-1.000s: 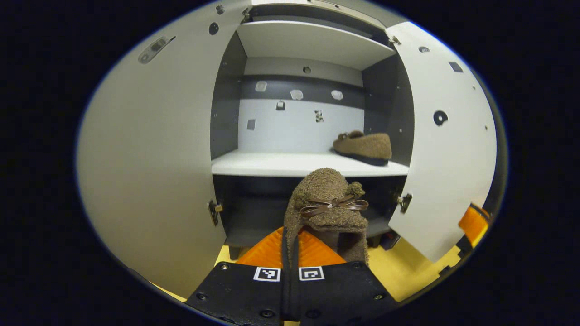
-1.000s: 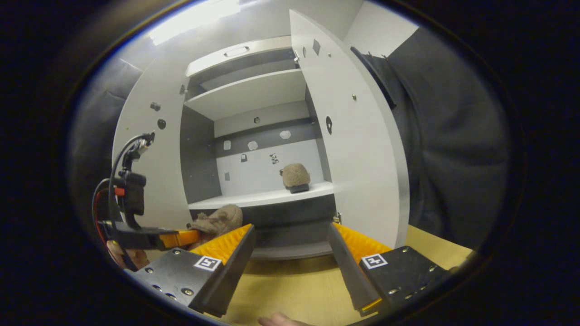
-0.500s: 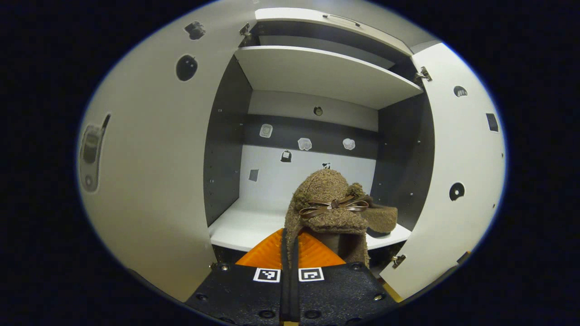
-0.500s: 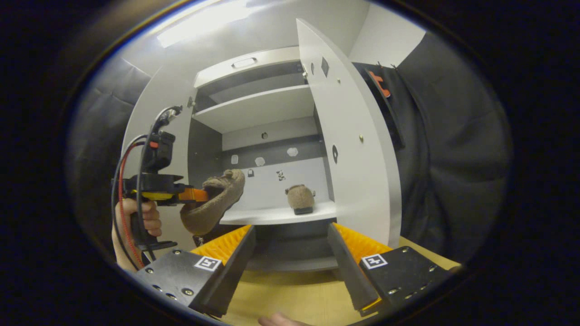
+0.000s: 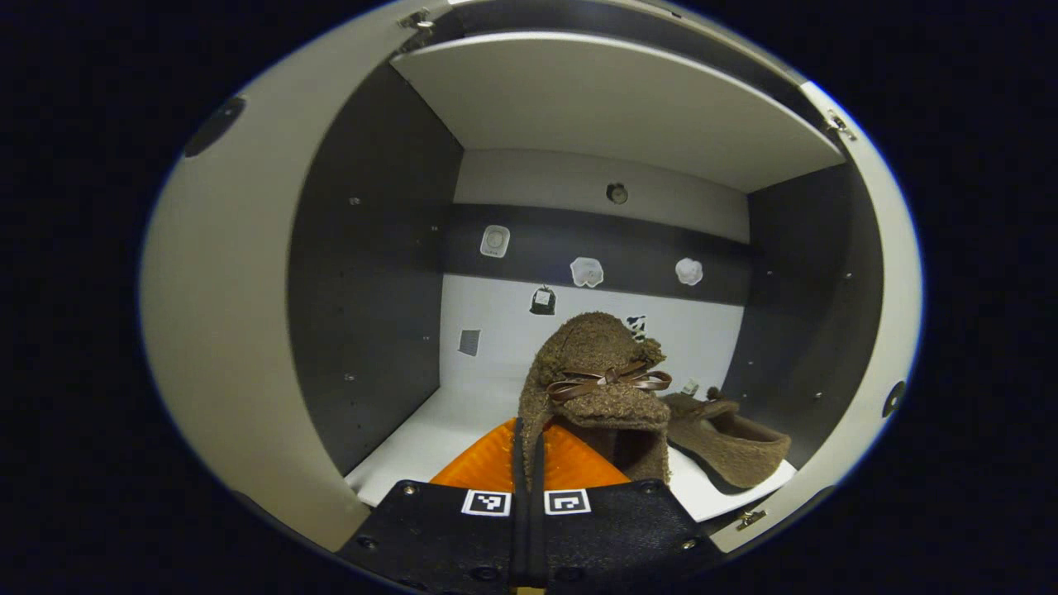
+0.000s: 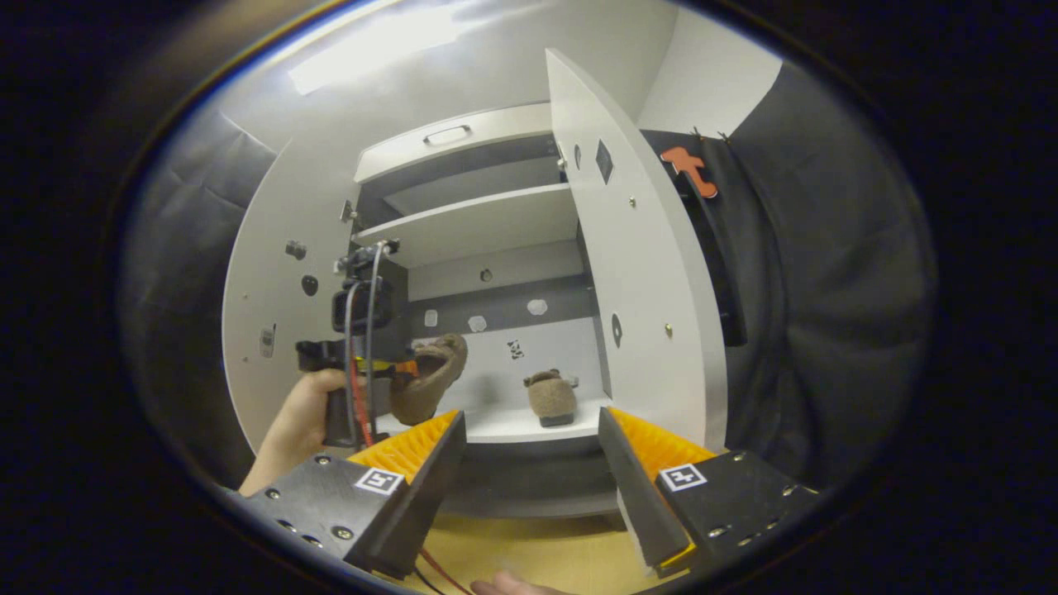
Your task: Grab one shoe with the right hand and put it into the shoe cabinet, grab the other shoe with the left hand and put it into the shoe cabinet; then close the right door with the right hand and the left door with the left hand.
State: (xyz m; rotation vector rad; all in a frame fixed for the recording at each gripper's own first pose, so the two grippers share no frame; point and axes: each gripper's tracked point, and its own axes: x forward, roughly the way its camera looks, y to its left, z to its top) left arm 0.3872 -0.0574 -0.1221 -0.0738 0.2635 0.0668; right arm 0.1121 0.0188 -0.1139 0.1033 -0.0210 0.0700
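Two brown fuzzy shoes, two open cabinet doors, two grippers. The left gripper (image 5: 526,450), its fingers pressed together, clamps the held shoe (image 5: 597,388) by its collar, over the front edge of the white shelf (image 5: 430,434). The second shoe (image 5: 721,434) lies at the shelf's right end, near the right door (image 6: 640,289). The right gripper (image 6: 529,463) is spread wide and holds nothing, above the yellow desk (image 6: 512,558). Half a second ago the held shoe was outside the shoe cabinet (image 6: 463,223); the left door (image 5: 223,330) now flanks it.
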